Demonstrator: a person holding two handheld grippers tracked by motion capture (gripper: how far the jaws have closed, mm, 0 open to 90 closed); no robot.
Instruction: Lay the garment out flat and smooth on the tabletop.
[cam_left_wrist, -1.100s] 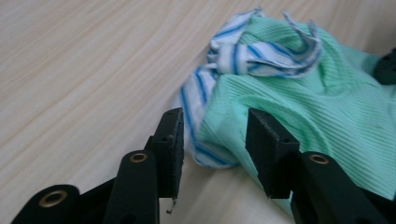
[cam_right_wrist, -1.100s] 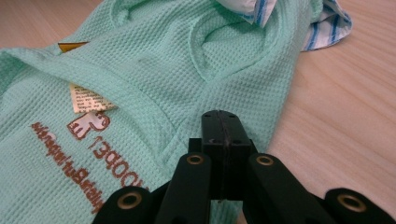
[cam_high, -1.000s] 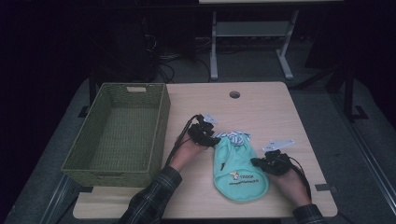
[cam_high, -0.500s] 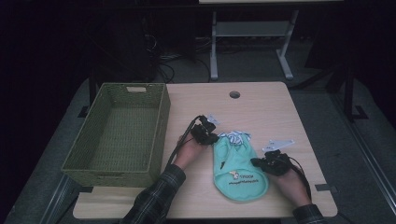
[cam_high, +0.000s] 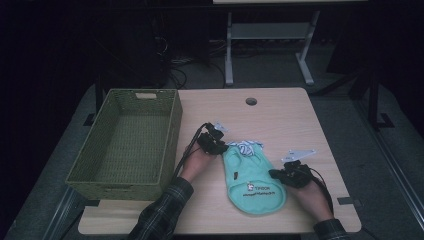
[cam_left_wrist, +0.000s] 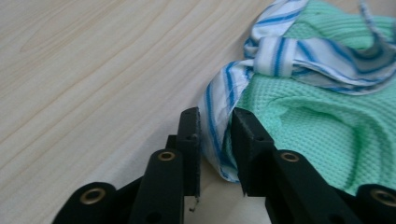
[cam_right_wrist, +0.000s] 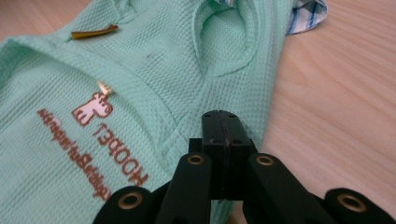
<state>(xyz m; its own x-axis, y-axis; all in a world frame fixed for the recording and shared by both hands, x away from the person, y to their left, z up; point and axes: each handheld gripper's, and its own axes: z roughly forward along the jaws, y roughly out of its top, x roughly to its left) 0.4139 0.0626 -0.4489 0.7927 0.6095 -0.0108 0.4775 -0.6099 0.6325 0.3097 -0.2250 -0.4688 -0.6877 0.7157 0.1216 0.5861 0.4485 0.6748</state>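
The garment lies flat near the table's front edge, unfolded. The right gripper is pressed together on its side edge. The left gripper — jaws just reopening — straddles the striped collar. The basket waits — folding or binning remains.

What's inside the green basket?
Nothing visible: the basket shows only its bare woven floor in the high view. The strip of floor just behind its near wall is hidden.

One green garment, one wicker basket, two grippers, seemingly one table.
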